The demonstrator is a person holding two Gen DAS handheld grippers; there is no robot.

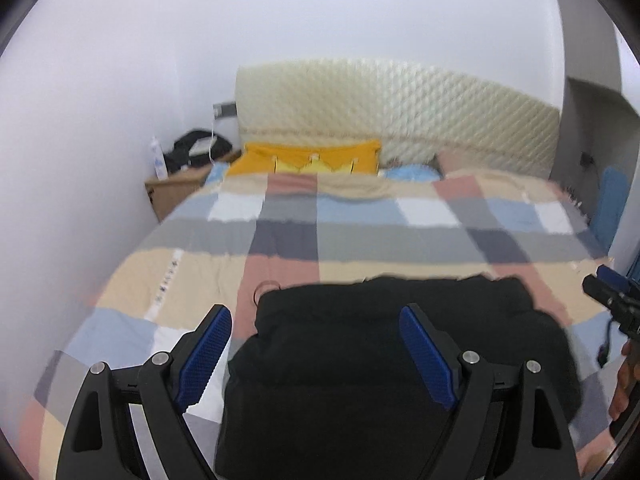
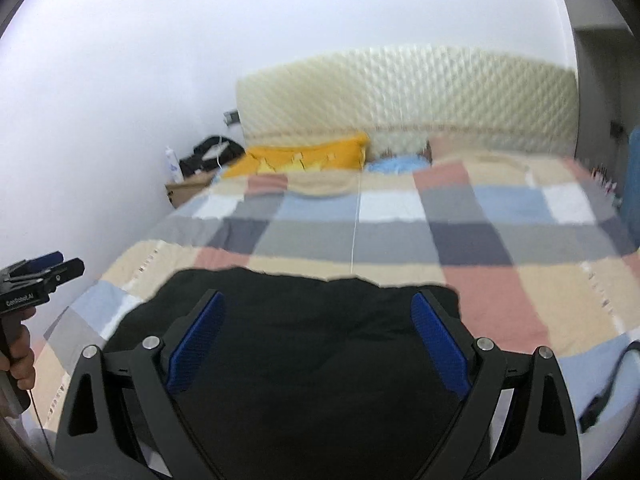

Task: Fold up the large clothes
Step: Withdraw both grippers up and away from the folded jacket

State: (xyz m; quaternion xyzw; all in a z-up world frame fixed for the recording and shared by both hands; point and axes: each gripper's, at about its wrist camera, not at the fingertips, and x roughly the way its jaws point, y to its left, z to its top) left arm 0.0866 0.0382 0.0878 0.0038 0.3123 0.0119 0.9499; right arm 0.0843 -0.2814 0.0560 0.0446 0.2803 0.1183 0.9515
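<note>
**Black garment on checked bedspread, both claws released**

Item 1: black garment (image 1: 396, 364), nearest my cameras. It lies bundled on the bed directly below and ahead of both claws, and looks folded over itself into a thick, rounded stack. In my left wrist view it fills the space between the fingers and spreads out past the right one; in my right wrist view (image 2: 304, 360) it runs under both fingers.

Item 2: my left gripper (image 1: 316, 354). Released, blue pads (image 1: 206, 354) spread wide, nothing between them, hovering over the garment's left part.

Item 3: my right gripper (image 2: 318, 346). Also released, fingers wide apart above the garment, gripping nothing.

Item 4: checked bedspread (image 1: 360, 220), in beige, pink, grey, blue and white squares, stretching ahead of both claws.

Item 5: yellow pillow (image 1: 308, 158), far ahead at the bed's head, against a quilted cream headboard (image 1: 400, 104).

Item 6: wooden nightstand (image 1: 176, 190), ahead-left, holding a white bottle (image 1: 159, 160) and a black bag (image 1: 196, 148).
</note>
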